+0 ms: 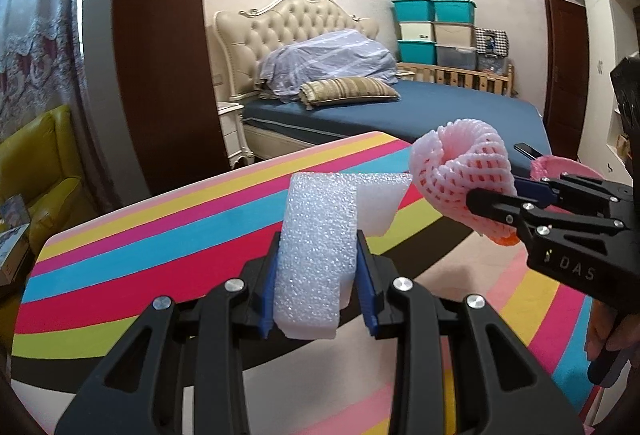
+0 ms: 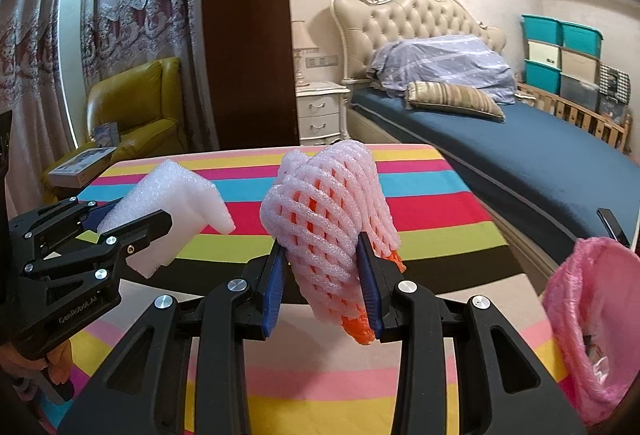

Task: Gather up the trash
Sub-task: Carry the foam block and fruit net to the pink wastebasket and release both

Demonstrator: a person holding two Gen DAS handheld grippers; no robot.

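Left jaws (image 1: 316, 283) clamp white foam (image 1: 316, 255); right jaws (image 2: 324, 283) clamp netting (image 2: 328, 219), pink-lined bin (image 2: 592, 335) visible.

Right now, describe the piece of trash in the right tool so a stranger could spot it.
Over the rainbow-striped table, the right tool grips a foam fruit net. It is a pink mesh sleeve over orange, unlike the solid white foam corner beside it.

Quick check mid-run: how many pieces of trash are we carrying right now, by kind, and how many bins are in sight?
White foam block, in the left gripper: 1
Pink foam fruit net, in the right gripper: 1
Pink-lined bin: 1
Total: 3
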